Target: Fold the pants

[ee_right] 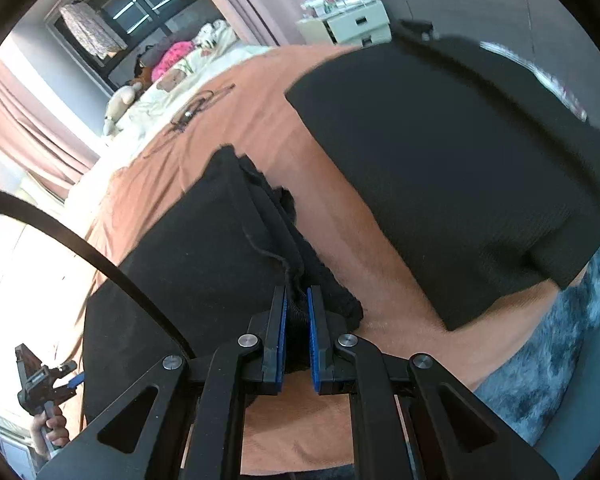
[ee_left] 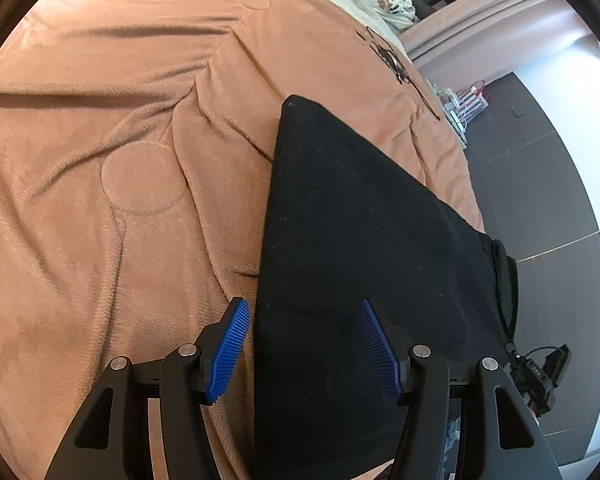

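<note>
Black pants (ee_left: 352, 220) lie on the orange-brown bed blanket (ee_left: 120, 160), running from near me to a far corner. My left gripper (ee_left: 304, 308) is open, its blue pads (ee_left: 232, 344) astride the near left edge of the pants, holding nothing. In the right wrist view my right gripper (ee_right: 297, 304) is shut on the bunched waistband end of the pants (ee_right: 204, 248), a drawstring trailing by the pads. The other gripper shows small at lower left in that view (ee_right: 46, 380), held by a hand.
A person's bare arm (ee_right: 380, 248) and black T-shirt (ee_right: 480, 160) fill the right of the right wrist view. Pillows and toys (ee_right: 172, 64) lie at the bed's head. A white bedside cabinet (ee_right: 348, 24) and dark floor (ee_left: 540, 200) lie beyond the bed edge.
</note>
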The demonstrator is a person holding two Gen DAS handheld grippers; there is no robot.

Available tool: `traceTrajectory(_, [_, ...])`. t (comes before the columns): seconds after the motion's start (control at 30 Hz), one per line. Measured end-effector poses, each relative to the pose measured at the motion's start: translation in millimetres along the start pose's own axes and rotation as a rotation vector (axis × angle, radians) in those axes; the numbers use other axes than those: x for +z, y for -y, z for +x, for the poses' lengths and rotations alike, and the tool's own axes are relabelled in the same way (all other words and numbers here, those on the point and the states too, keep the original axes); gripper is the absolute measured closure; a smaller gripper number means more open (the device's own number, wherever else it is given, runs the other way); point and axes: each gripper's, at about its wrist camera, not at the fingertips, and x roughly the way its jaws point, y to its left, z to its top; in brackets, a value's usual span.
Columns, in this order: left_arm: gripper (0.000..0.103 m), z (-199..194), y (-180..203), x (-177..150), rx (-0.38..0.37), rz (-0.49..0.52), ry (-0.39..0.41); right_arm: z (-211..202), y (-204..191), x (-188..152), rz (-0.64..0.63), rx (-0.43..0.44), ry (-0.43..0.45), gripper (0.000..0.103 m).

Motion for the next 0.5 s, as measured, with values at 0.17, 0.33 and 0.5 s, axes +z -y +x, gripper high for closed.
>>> traceTrajectory(0.17, [0.042, 7.1, -2.3, 0.1, -0.041, -0.019, -0.031, 15.9, 8.1, -10.5, 0.002, -0.036, -0.022, 0.097])
traceTrajectory(0.33, [0.042, 14.4, -11.9, -0.7, -0.048, -0.044, -0.049, 17.5, 15.3, -15.3, 0.043, -0.036, -0.029, 0.097])
traceTrajectory(0.5, [0.042, 19.0, -16.0, -0.3, -0.101, -0.052, -0.061, 12.2, 7.5, -16.1, 0.019, -0.064, -0.02, 0.097])
